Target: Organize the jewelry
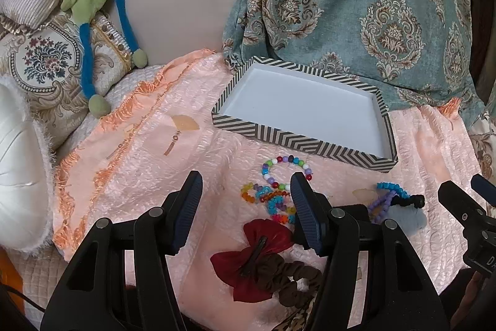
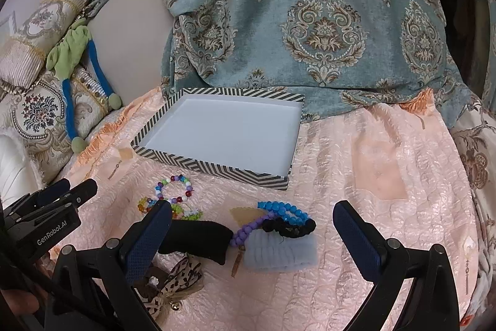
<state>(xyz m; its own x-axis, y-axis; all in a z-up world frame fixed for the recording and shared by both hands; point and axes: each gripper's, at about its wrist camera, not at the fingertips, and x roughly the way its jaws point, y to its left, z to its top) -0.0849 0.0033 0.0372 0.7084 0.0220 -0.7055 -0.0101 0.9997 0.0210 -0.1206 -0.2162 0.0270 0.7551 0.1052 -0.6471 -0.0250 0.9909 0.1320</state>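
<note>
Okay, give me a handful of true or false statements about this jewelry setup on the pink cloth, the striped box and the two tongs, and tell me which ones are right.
1. The striped box has nothing in it. True.
2. The left tongs are shut on the red bow. False: they are open and hold nothing.
3. The multicolored bead bracelet lies on the pink cloth, outside the box. True.
4. The right tongs are open. True.
5. The blue bead bracelet sits inside the box. False: it lies on the cloth in front of it.
</note>
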